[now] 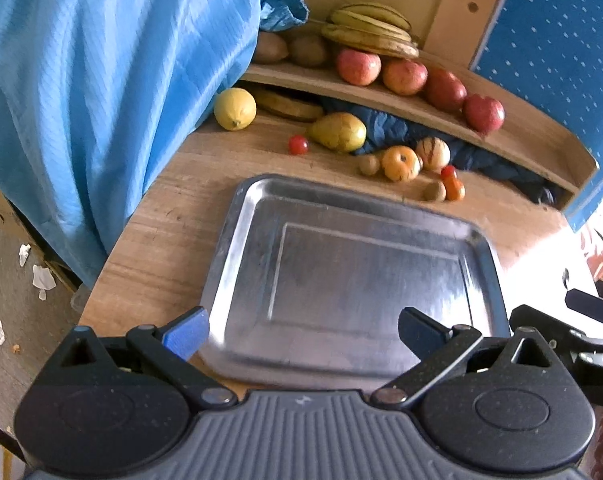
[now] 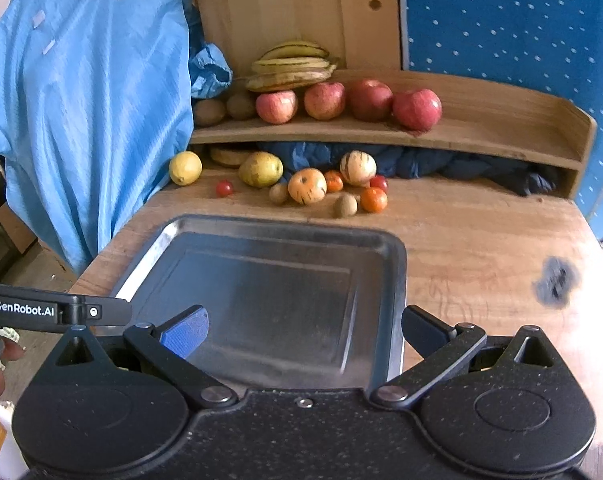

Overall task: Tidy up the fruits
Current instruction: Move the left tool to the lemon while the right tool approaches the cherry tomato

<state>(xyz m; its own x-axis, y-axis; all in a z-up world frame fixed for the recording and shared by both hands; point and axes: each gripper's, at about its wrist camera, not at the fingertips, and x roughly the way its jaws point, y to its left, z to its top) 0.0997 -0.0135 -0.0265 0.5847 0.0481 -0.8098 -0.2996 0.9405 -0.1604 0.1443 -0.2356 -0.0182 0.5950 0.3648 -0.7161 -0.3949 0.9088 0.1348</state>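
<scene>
Wooden table with a raised shelf along its far edge; a blue garment hangs at far left. A bare metal tray lies near the front, nothing in it. On the shelf: bananas above a row of red apples. On the table beyond the tray, well apart from both tools: a lemon, a pear, two striped round fruits, small brown fruits and cherry tomatoes.

The left gripper and right gripper both hover over the tray's near edge, jaws spread wide, each holding nothing. Judged stage: the start, no fruit yet sorted. The next move likely calls for a forward reach to one loose fruit, the jaws centred on it.

Legible writing: "GenRobot.AI" on the left tool's arm, seen from the right wrist.
</scene>
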